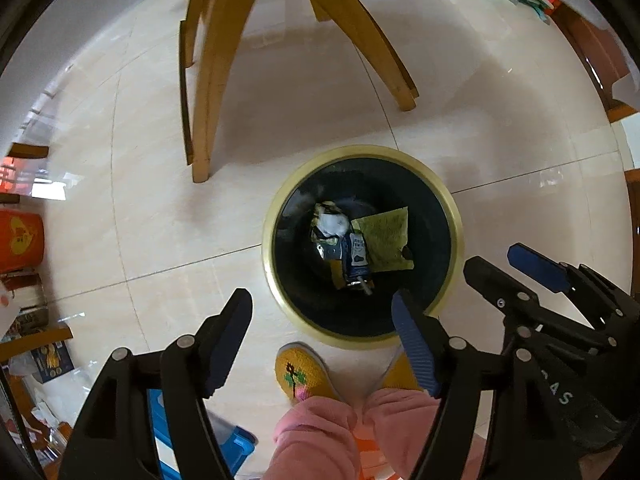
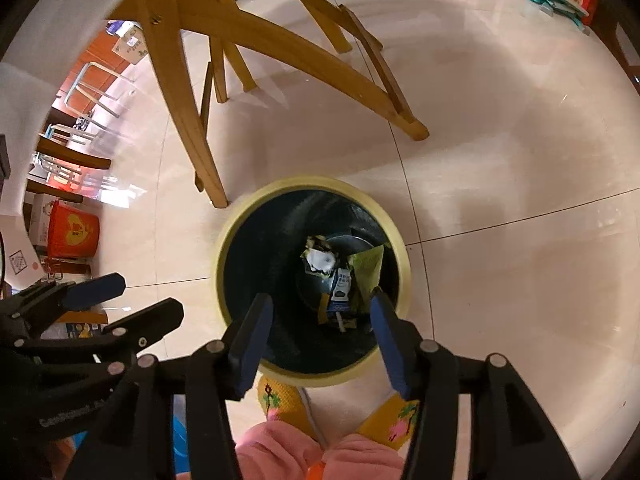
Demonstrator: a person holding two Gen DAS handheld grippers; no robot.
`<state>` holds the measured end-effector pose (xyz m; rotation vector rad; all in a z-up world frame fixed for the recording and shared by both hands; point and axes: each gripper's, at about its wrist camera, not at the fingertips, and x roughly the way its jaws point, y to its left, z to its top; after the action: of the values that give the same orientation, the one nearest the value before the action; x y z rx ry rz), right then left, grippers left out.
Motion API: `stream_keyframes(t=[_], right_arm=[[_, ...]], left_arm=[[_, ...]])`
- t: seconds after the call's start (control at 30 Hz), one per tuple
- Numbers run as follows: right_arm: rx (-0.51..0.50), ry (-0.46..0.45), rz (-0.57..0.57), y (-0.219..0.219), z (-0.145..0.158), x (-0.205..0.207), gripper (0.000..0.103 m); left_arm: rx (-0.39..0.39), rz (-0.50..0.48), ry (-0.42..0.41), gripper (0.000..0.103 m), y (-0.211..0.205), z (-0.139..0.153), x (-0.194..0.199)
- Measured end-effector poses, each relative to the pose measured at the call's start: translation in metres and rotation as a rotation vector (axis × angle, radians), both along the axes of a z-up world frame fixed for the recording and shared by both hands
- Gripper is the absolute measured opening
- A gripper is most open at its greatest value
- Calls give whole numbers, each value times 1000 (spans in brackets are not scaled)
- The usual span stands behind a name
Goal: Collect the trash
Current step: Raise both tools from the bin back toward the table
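A round bin with a dark inside and a pale yellow rim (image 1: 360,150) (image 2: 312,182) stands on the tiled floor. At its bottom lie a yellow-green wrapper (image 1: 386,236) (image 2: 368,268), a crumpled white piece (image 1: 330,222) (image 2: 320,260) and a small blue-and-white carton (image 1: 356,256) (image 2: 342,286). My left gripper (image 1: 320,304) (image 2: 146,294) hangs open over the bin's near left edge. My right gripper (image 2: 320,300) (image 1: 496,258) stands open above the bin's mouth, to the right of the left one. Neither holds anything.
Wooden chair legs (image 1: 208,92) (image 2: 192,120) stand just beyond the bin. A person's yellow slippers (image 1: 298,372) (image 2: 276,396) and pink trouser legs (image 1: 320,436) touch the bin's near side. A red box (image 2: 74,232) and a blue crate (image 1: 240,444) sit at the left.
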<state>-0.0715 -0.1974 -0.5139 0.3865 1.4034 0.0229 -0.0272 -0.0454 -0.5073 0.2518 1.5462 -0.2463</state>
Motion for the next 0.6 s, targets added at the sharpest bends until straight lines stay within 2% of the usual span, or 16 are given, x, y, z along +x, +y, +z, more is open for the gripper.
stream_keyframes(t=[0.23, 0.37, 0.43, 0.6], right_arm=[[8, -10, -11, 1, 50, -9, 52], [9, -31, -7, 1, 92, -11, 52], [14, -35, -6, 1, 113, -13, 52], [32, -92, 32, 0, 187, -22, 52]], left_arm=[[-25, 45, -38, 71, 12, 41, -18], [-23, 69, -79, 71, 19, 87, -30], [-25, 66, -113, 71, 21, 121, -36], [-49, 65, -205, 70, 28, 203, -44]])
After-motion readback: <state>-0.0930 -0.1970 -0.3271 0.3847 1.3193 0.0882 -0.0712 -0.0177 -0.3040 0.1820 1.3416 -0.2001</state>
